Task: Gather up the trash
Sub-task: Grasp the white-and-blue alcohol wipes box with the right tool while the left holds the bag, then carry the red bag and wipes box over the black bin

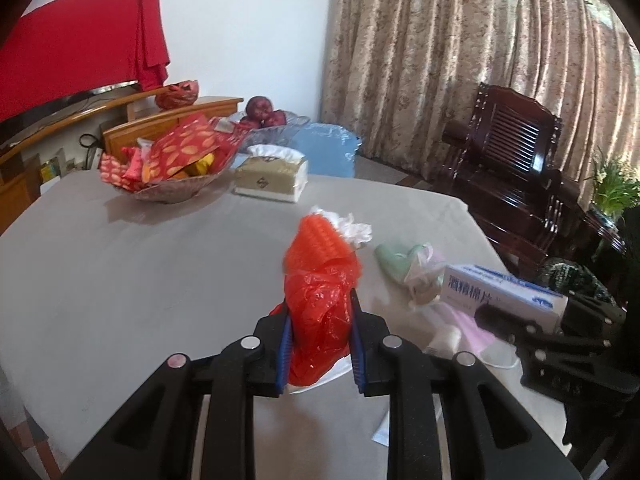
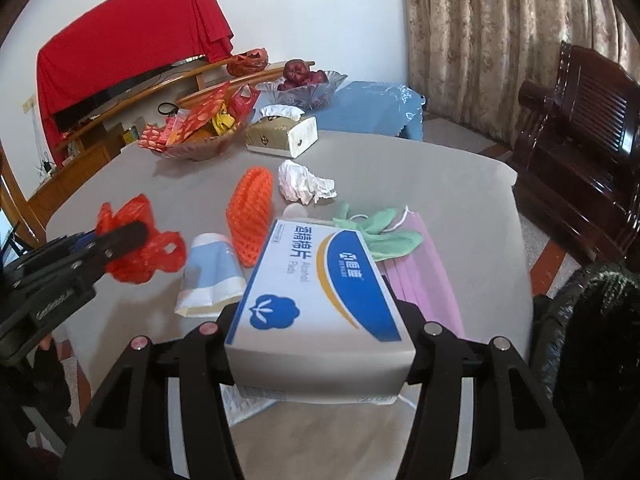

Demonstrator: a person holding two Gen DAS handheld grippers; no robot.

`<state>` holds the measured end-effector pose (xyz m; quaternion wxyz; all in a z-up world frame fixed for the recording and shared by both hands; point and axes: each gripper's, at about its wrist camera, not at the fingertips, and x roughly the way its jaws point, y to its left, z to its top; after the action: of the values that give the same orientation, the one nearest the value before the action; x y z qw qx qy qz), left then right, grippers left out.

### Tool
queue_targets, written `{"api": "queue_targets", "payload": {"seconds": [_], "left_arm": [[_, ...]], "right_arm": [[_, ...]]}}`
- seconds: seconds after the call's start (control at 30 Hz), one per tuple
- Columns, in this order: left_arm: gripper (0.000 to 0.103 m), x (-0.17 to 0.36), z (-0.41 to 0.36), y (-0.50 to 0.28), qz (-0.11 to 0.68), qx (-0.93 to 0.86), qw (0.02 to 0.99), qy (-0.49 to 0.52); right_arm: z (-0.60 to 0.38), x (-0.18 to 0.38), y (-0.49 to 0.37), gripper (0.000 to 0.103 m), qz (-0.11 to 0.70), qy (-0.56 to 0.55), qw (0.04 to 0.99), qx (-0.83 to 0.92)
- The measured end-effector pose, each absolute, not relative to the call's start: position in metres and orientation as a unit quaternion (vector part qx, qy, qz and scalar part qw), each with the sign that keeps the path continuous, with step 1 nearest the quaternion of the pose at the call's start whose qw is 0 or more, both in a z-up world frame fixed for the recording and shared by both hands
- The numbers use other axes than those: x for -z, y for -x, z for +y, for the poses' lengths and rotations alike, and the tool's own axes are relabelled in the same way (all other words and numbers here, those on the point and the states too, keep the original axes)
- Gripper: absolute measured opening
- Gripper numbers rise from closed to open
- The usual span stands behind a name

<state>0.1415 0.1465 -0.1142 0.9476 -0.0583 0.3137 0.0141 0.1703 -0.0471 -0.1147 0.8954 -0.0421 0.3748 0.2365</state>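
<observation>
Left gripper [image 1: 320, 328]: fingers clamped on the crumpled red plastic bag [image 1: 320, 312]. Right gripper [image 2: 320, 320]: fingers clamped on the white-and-blue cardboard box [image 2: 320, 300]. Keep both grips firm; lift clear of the grey tabletop [image 1: 120, 280].

A glossy, crinkled red plastic bag [image 1: 320, 312], an orange foam fruit net [image 2: 252, 216] with open mesh, crumpled white tissue paper [image 2: 304, 186] and a smooth printed cardboard box [image 2: 320, 300] sit over a matt grey tablecloth [image 1: 120, 280]
</observation>
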Motion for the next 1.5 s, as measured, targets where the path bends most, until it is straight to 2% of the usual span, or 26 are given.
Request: {"api": "queue_targets", "payload": {"seconds": [0.37, 0.87, 1.5], "left_arm": [[0.024, 0.126, 0.128, -0.134, 0.329, 0.005, 0.943, 0.045], [0.024, 0.118, 0.106, -0.127, 0.323, 0.036, 0.945, 0.036], [0.024, 0.083, 0.054, -0.123, 0.289, 0.093, 0.952, 0.021]], "right_arm": [[-0.091, 0.147, -0.15, 0.053, 0.411, 0.03, 0.893, -0.178], [-0.12, 0.117, -0.117, 0.053, 0.383, 0.024, 0.908, -0.167], [-0.156, 0.055, -0.097, 0.053, 0.305, 0.004, 0.942, -0.141]]}}
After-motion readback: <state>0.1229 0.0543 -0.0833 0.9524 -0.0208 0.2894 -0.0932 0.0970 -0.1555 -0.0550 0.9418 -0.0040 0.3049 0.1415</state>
